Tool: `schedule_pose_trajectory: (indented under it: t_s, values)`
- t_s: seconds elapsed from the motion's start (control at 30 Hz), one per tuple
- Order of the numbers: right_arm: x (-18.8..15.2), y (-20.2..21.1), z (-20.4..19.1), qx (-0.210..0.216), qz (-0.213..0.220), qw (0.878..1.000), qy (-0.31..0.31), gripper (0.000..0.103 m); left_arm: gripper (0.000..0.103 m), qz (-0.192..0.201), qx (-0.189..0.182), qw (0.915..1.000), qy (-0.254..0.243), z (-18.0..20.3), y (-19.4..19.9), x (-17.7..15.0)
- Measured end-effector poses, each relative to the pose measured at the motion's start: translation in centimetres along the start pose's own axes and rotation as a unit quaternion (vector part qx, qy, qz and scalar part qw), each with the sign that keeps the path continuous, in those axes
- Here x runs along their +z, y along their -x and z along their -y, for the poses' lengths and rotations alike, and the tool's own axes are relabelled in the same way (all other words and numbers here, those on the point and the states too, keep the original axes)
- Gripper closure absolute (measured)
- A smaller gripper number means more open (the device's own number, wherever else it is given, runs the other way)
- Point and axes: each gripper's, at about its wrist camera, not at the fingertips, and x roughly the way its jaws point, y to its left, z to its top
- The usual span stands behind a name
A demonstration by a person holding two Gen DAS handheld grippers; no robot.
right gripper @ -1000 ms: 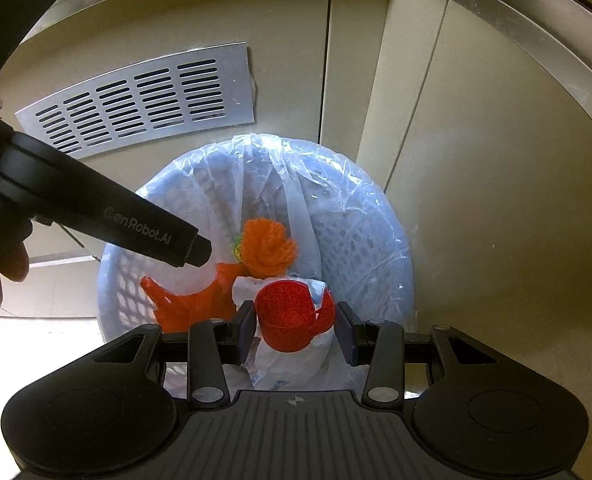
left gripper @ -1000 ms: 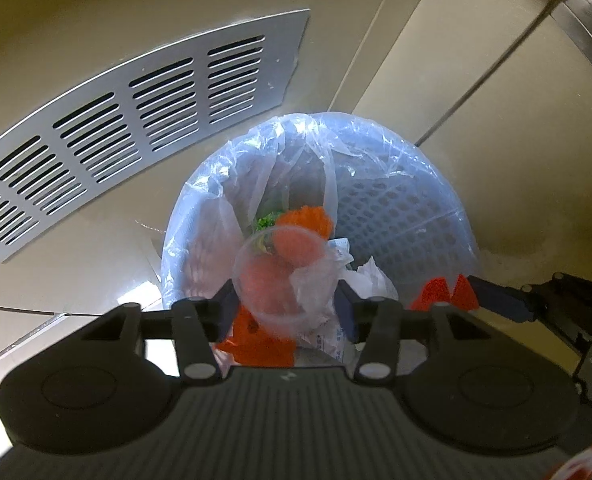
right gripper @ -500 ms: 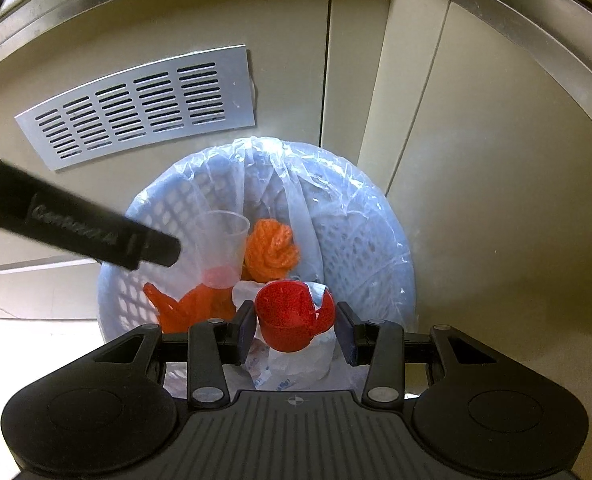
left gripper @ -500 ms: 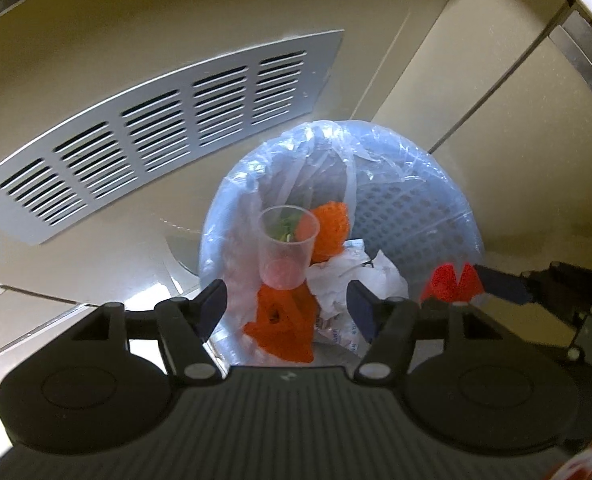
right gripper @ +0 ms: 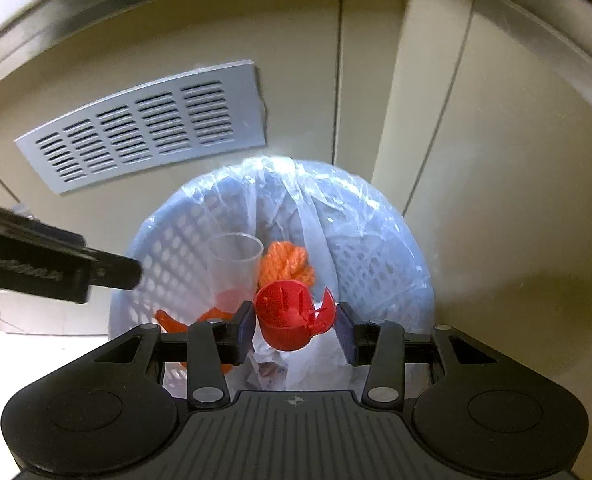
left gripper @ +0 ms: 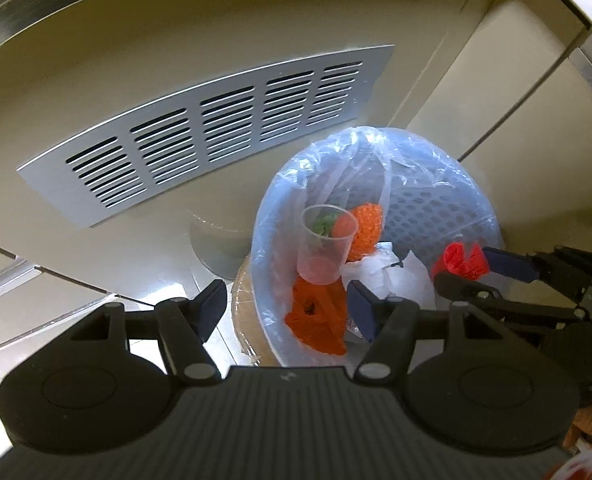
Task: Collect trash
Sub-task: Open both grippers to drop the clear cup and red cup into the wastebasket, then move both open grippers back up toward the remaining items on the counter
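A pale blue perforated bin (left gripper: 436, 208) (right gripper: 376, 264) with a clear liner stands below both grippers. A clear plastic cup (left gripper: 324, 248) (right gripper: 233, 268) lies inside it on orange netting (left gripper: 370, 224), an orange wrapper (left gripper: 316, 320) and white paper (left gripper: 392, 268). My left gripper (left gripper: 285, 312) hangs open and empty over the bin's left rim; one of its fingers (right gripper: 55, 272) shows in the right wrist view. My right gripper (right gripper: 296, 332) is above the bin with a cracked red cup (right gripper: 289, 316) (left gripper: 462, 260) between its pads. Its jaws are opening, and the cup still sits between them.
Beige cabinet panels rise right behind the bin, with a grey slotted vent grille (left gripper: 215, 136) (right gripper: 143, 124) to its left. A brown disc (left gripper: 247, 304) shows under the bin's left edge. Pale floor (left gripper: 143, 344) lies to the left.
My left gripper opened and let go of the clear cup, which dropped into the bin, then drew back to the left. The right gripper stayed over the bin with the red cup.
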Motion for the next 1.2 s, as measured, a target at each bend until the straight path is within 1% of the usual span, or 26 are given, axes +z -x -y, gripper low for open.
schedule_pose_trajectory:
  t_s: [0.03, 0.07, 0.4, 0.53, 0.7, 0.83, 0.93, 1.2]
  values:
    - [0.0, -0.1, 0.2, -0.001, -0.001, 1.000, -0.009, 0.031, 0.040, 0.000, 0.001, 1.0000, 0.001, -0.1, 0.0, -0.1]
    - [-0.1, -0.1, 0.5, 0.001, 0.000, 1.000, -0.018, 0.030, 0.040, 0.000, 0.001, 1.0000, 0.002, -0.2, 0.0, -0.1]
    - [-0.7, 0.7, 0.8, 0.002, -0.013, 1.000, -0.016, 0.030, 0.040, 0.004, 0.000, 1.0000, -0.001, -0.4, 1.1, -0.8]
    - [-0.6, 2.2, 0.3, 0.007, -0.009, 1.000, -0.011, 0.030, 0.040, 0.013, 0.001, 0.9999, -0.006, -0.5, 2.5, -0.9]
    - [0.1, 5.2, -0.6, 0.012, 0.008, 1.000, -0.002, 0.030, 0.040, 0.031, -0.004, 0.9994, -0.011, -0.4, 5.3, -0.9]
    - [1.3, 8.6, -1.3, 0.015, 0.034, 0.999, 0.006, 0.030, 0.040, 0.055, -0.009, 0.9982, -0.019, -0.1, 8.3, -0.7]
    - [2.3, 11.5, -2.0, 0.015, 0.062, 0.998, 0.014, 0.030, 0.039, 0.078, -0.016, 0.9966, -0.019, -0.2, 10.9, -0.4]
    - [5.1, 17.8, -3.7, 0.005, 0.139, 0.990, 0.036, 0.030, 0.039, 0.136, -0.033, 0.9896, -0.034, -0.2, 16.8, 0.6]
